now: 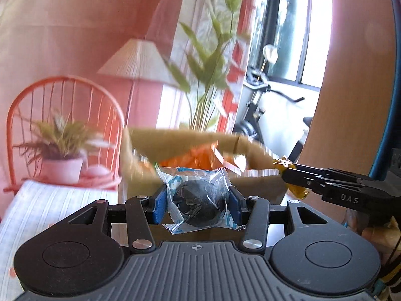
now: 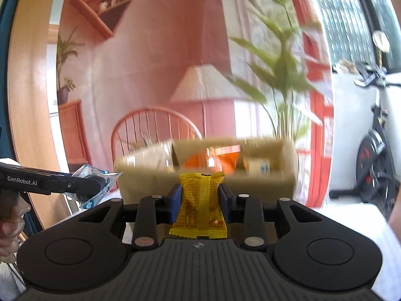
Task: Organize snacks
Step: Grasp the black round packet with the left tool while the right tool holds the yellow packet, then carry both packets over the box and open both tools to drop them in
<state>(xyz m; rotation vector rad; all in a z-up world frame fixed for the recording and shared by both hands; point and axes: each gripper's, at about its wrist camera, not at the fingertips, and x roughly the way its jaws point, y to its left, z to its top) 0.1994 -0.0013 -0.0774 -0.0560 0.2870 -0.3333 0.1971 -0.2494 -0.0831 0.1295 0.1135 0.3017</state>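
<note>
My left gripper (image 1: 198, 200) is shut on a clear packet with a dark round cookie (image 1: 198, 205), its blue pads pressing both sides. In the right wrist view that packet (image 2: 97, 188) shows at the left, in the left gripper (image 2: 100, 183). My right gripper (image 2: 200, 200) is shut on a yellow snack packet (image 2: 200, 205), held upright between the pads. Its tip and the yellow packet (image 1: 295, 190) appear at the right of the left wrist view. Ahead of both stands a brown cardboard box (image 1: 140, 170) (image 2: 265, 180) holding orange bags (image 1: 190, 158) (image 2: 213, 160) and other packets.
A striped tablecloth (image 1: 50, 205) covers the table. A potted plant (image 1: 62, 148) and an orange wire chair (image 1: 65, 85) stand behind on the left. A tall plant (image 2: 280, 75), a floor lamp (image 2: 203, 85) and an exercise bike (image 2: 373, 155) are beyond the box.
</note>
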